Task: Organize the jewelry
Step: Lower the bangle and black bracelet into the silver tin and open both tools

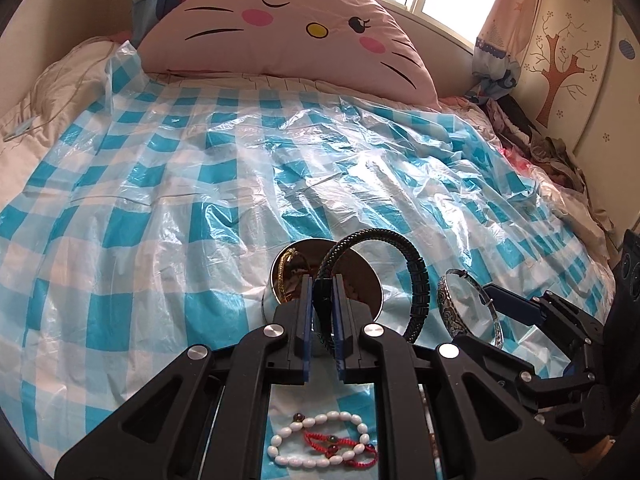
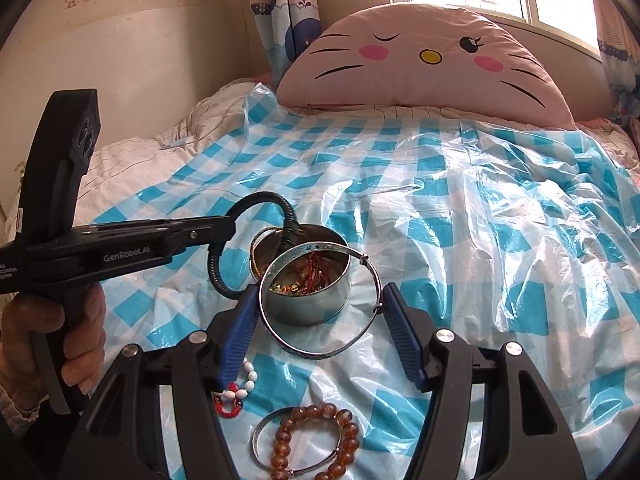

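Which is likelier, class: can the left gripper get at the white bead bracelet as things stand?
Probably not yet. The left gripper is shut on the black braided bracelet, so its jaws are occupied. The white bead bracelet lies uncovered on the checked plastic sheet beneath it.

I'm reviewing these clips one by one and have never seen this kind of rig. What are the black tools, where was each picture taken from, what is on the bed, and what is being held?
There is no robot here: a person holds a handheld two-finger gripper in each hand, each with a camera looking along its fingers. One picture comes from the left tool, the other from the right.

The left gripper is shut on a black braided bracelet. The right gripper holds a silver bangle across its wide jaws. Both are over a round metal tin that already holds jewelry.

The tin stands on a blue checked plastic sheet spread over the bed. Nearer the cameras lie a white bead bracelet, an amber bead bracelet and a thin silver bangle.
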Available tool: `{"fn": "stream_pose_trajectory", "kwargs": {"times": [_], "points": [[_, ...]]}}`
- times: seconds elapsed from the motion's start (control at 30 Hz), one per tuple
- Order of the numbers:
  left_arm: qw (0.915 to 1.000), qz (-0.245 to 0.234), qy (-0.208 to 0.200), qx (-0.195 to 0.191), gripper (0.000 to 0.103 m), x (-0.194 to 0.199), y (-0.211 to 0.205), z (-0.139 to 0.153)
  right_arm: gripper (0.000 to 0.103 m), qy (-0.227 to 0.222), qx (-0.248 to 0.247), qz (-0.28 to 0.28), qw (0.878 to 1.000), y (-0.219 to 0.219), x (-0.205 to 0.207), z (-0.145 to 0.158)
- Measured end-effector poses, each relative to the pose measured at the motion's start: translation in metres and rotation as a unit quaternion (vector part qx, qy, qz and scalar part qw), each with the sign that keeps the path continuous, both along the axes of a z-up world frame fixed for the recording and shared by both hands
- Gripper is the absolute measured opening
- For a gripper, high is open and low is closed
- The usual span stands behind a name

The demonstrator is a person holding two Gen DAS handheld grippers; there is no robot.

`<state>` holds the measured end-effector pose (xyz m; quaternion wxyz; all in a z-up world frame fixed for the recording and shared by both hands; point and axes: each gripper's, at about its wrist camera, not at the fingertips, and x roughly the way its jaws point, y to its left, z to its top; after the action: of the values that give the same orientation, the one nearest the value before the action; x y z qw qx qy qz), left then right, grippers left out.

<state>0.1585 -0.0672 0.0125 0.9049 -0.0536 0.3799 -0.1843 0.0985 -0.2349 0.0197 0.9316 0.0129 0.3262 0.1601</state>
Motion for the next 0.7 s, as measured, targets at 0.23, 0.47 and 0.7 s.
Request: {"fn": "stream_pose_trajectory", "kwargs": {"times": [0.23, 0.47, 0.7], "points": [[0.9991, 0.006, 0.033, 0.024, 0.01, 0.037, -0.015, -0.016, 0.061, 0.012, -0.011, -0.001, 1.0, 0.003, 0.032, -0.013], [0.9988, 0.03, 0.03, 0.024, 0.016, 0.034, 0.003, -0.014, 0.061, 0.019, -0.026, 0.015, 0.999, 0.019, 0.054, -0.025], [0.9973, 0.067, 0.029, 0.014, 0.027, 0.015, 0.032, -0.016, 0.061, 0.013, -0.041, 0.038, 0.998, 0.049, 0.071, -0.027]]}}
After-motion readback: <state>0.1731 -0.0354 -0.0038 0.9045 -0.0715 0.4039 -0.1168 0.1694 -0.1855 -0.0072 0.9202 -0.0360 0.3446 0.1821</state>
